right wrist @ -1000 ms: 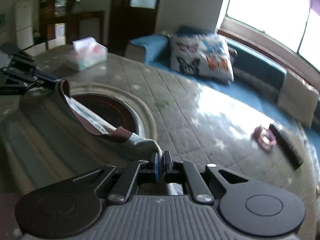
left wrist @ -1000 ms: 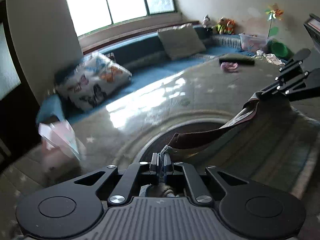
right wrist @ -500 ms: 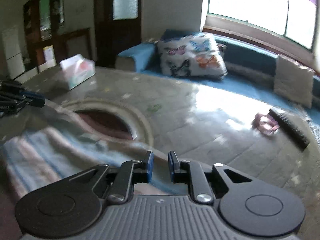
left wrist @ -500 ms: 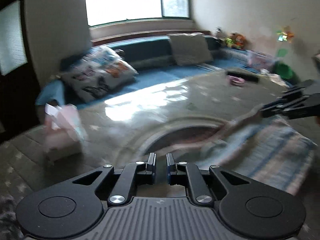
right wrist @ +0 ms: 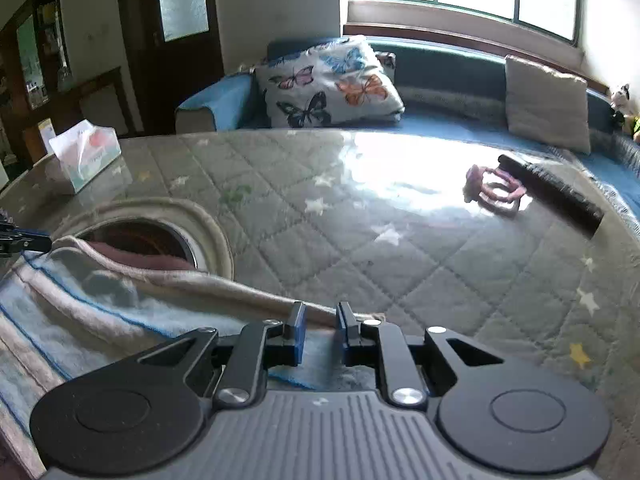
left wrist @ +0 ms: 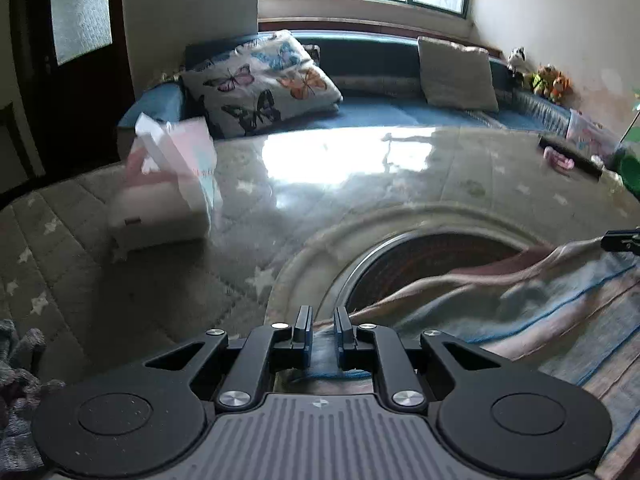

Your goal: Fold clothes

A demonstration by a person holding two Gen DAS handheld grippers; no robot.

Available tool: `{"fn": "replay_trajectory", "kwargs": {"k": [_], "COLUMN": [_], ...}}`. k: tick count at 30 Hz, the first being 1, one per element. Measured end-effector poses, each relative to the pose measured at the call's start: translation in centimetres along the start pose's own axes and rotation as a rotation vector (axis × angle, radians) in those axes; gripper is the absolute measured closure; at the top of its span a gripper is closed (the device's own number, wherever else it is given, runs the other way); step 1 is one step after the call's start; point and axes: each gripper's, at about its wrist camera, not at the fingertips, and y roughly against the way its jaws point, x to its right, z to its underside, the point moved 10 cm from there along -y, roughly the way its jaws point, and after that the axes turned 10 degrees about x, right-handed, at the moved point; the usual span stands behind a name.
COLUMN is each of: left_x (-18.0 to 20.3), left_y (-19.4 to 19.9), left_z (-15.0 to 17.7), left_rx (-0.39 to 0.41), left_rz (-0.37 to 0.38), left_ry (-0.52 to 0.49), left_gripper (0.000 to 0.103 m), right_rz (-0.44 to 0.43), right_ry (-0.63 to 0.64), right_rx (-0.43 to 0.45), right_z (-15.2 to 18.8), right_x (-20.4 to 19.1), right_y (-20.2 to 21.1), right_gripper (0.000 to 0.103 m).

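A striped garment, pale blue with beige and blue lines and a maroon edge, lies spread on the quilted table; it shows in the left wrist view [left wrist: 540, 312] and in the right wrist view [right wrist: 88, 304]. It partly covers a round dark opening [left wrist: 432, 256] in the table. My left gripper [left wrist: 322, 322] is open, just above the garment's near-left edge, holding nothing. My right gripper [right wrist: 319, 316] is open above the garment's right edge, holding nothing. The right gripper's tip shows at the far right of the left wrist view [left wrist: 622, 240]; the left gripper's tip at the left edge of the right wrist view [right wrist: 24, 242].
A tissue box [left wrist: 168, 184] [right wrist: 86, 156] stands at the table's left. A pink hair clip [right wrist: 494, 192] and a dark remote [right wrist: 552, 192] lie far right. A grey-blue cloth pile [left wrist: 20, 380] sits at near left. A butterfly cushion [right wrist: 328, 84] lies on the blue sofa behind.
Both grippers were shut on the garment's edge and held it stretched in the air. They have since opened, let the garment go, and it now lies on the table.
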Motion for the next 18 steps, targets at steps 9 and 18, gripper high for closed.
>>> {"fn": "replay_trajectory", "kwargs": {"k": [9, 18], "left_x": [5.3, 6.3], "left_y": [-2.0, -0.4], "left_z": [0.0, -0.4], "left_rx": [-0.030, 0.003], "left_rz": [0.108, 0.149], "left_ry": [-0.069, -0.047], "left_gripper": [0.089, 0.089], "right_rz": [-0.094, -0.147], "right_ry": [0.049, 0.098], "right_rx": [-0.025, -0.014], "right_z": [0.4, 0.2], "right_x": [-4.3, -8.2], "right_y": [-2.6, -1.2], "right_gripper": [0.081, 0.080]}}
